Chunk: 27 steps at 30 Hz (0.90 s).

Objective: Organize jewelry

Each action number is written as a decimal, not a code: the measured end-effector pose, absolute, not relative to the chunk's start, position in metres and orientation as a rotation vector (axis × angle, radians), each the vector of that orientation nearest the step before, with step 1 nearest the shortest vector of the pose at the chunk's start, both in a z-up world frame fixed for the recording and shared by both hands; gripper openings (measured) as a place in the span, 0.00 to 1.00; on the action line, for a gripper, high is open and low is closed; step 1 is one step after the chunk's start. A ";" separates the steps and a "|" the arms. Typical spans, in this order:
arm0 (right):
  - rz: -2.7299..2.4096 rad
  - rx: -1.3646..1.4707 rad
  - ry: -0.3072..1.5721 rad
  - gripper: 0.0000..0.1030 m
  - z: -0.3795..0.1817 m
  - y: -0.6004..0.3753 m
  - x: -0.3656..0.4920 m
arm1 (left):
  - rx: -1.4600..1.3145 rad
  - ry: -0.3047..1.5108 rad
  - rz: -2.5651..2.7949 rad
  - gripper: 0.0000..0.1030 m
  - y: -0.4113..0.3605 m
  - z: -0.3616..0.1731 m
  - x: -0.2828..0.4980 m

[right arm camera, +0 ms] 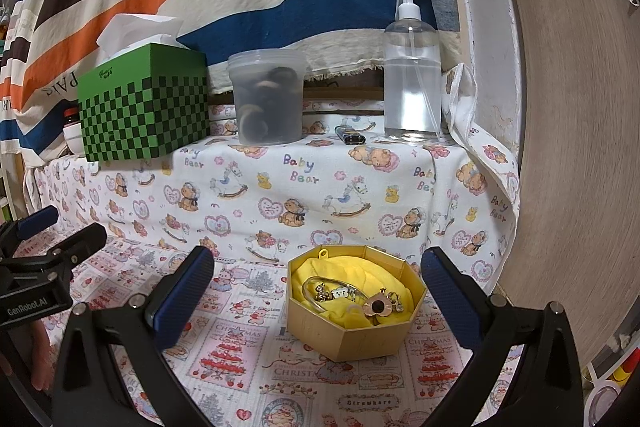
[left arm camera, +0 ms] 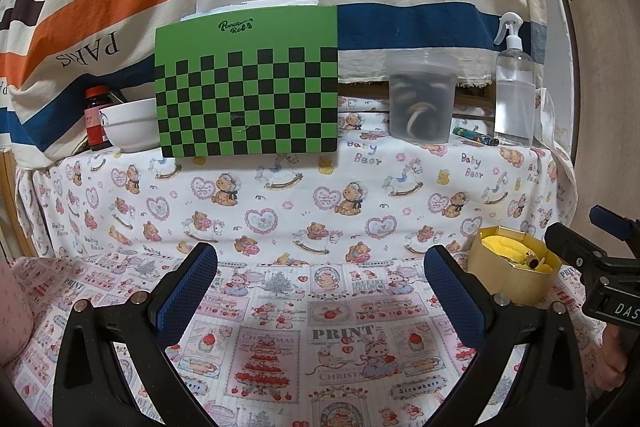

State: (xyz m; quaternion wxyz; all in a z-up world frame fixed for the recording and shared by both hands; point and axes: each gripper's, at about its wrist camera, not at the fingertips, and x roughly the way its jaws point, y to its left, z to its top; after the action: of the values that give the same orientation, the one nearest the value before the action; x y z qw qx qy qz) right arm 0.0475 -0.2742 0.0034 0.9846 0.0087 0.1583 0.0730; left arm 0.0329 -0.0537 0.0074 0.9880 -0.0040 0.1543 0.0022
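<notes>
While both grippers hang over the printed cloth (right arm camera: pixel 248 379), nothing is held in either one. The right gripper (right arm camera: pixel 316 291) has its two blue fingers wide apart, and the gold box (right arm camera: pixel 352 339) sits just ahead of it, between the fingers and closer to the right one. Inside the box is a yellow cloth (right arm camera: pixel 344 267) with the jewelry (right arm camera: pixel 360 297) lying on top: a clear bangle with little charms and a heart-shaped piece.

The left gripper (left arm camera: pixel 320 279) is spread wide too, with only the cloth between its fingers. From there the gold box (left arm camera: pixel 508 287) is just past its right finger. Far ahead, up on a step, stand a green tissue box (left arm camera: pixel 248 95), a plastic tub (left arm camera: pixel 422 95) and a spray bottle (left arm camera: pixel 514 87).
</notes>
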 end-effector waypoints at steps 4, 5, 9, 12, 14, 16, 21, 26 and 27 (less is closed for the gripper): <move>0.148 0.017 0.318 1.00 0.003 -0.274 0.048 | -0.008 0.310 0.003 0.99 -0.053 0.007 0.033; 0.148 0.016 0.318 1.00 0.003 -0.274 0.048 | -0.009 0.310 0.001 0.99 -0.054 0.007 0.033; 0.148 0.016 0.318 1.00 0.003 -0.274 0.048 | -0.007 0.310 -0.008 0.99 -0.054 0.007 0.033; 0.149 0.015 0.318 1.00 0.003 -0.274 0.048 | -0.007 0.311 -0.009 1.00 -0.054 0.007 0.032; 0.150 0.016 0.318 1.00 0.003 -0.274 0.048 | -0.007 0.311 -0.009 1.00 -0.054 0.007 0.033; 0.150 0.016 0.318 1.00 0.003 -0.274 0.048 | -0.007 0.311 -0.009 1.00 -0.054 0.007 0.033; 0.151 0.014 0.318 1.00 0.004 -0.274 0.048 | -0.005 0.311 -0.014 1.00 -0.054 0.007 0.033; 0.159 0.010 0.323 1.00 0.002 -0.274 0.049 | -0.009 0.311 -0.010 1.00 -0.055 0.007 0.033; 0.160 0.013 0.324 1.00 0.002 -0.276 0.050 | -0.011 0.314 0.002 1.00 -0.054 0.007 0.034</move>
State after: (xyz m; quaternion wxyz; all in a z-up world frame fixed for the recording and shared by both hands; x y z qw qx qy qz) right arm 0.0496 -0.2758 0.0019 0.9837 0.0067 0.1612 0.0794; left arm 0.0337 -0.0543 0.0073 0.9876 -0.0057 0.1566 0.0009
